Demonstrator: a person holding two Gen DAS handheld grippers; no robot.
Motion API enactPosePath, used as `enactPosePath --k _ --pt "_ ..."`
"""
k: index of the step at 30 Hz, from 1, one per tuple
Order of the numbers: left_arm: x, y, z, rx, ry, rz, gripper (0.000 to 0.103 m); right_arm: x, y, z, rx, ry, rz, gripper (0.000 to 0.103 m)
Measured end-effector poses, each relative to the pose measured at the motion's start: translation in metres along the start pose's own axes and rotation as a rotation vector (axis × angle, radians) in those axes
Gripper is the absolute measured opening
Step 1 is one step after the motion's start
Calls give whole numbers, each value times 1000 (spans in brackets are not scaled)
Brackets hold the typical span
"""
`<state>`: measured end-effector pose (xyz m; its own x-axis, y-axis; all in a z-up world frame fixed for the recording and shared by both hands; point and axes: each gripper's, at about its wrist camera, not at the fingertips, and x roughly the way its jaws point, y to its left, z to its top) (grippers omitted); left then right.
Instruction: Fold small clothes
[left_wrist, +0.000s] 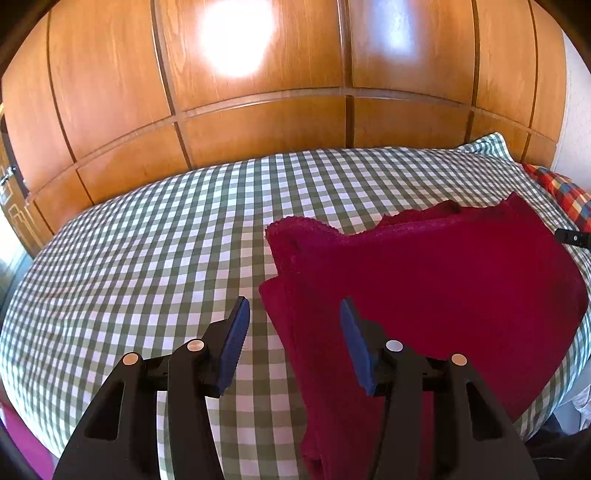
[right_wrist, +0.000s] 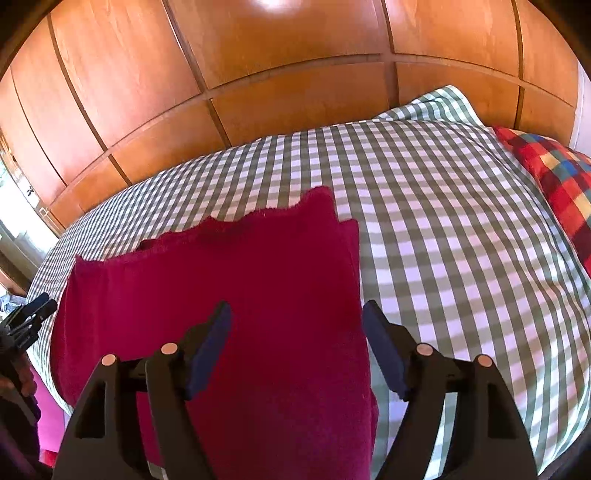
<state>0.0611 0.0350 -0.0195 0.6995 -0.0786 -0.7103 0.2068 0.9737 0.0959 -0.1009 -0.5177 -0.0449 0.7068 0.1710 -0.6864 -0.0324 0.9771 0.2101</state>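
A dark red knitted garment (left_wrist: 443, 280) lies folded flat on the green-and-white checked bedspread (left_wrist: 147, 240); it also shows in the right wrist view (right_wrist: 240, 280). My left gripper (left_wrist: 293, 310) is open and empty, hovering over the garment's left edge. My right gripper (right_wrist: 297, 314) is open and empty, hovering over the garment's right edge. The right gripper's tip (left_wrist: 570, 236) shows at the far right of the left wrist view, and the left gripper (right_wrist: 27, 317) shows at the left edge of the right wrist view.
A wooden panelled wardrobe (left_wrist: 258, 92) stands behind the bed. A red, blue and yellow checked cushion (right_wrist: 554, 184) lies at the bed's right end. Pink fabric (right_wrist: 48, 417) hangs at the near left edge.
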Motion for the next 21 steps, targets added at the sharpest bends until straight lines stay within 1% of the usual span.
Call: enactPosePath --k 6,10,13,16,18,21 --pt "12 1 2 -19 25 5 50 4 -2 8 14 -11 -9 80" --pt "20 7 1 -50 43 -7 50 3 -7 10 19 -22 -22 83" --pt "21 20 2 -129 51 -74 50 -1 -12 14 29 -38 -30 83" --pt "23 33 5 -199 57 -119 50 -1 -15 20 22 -49 -39 82" --pt "24 38 7 -232 59 -171 50 3 -15 25 15 -53 -40 78" --pt "27 38 12 -255 69 -234 50 13 -14 35 16 -47 -32 71"
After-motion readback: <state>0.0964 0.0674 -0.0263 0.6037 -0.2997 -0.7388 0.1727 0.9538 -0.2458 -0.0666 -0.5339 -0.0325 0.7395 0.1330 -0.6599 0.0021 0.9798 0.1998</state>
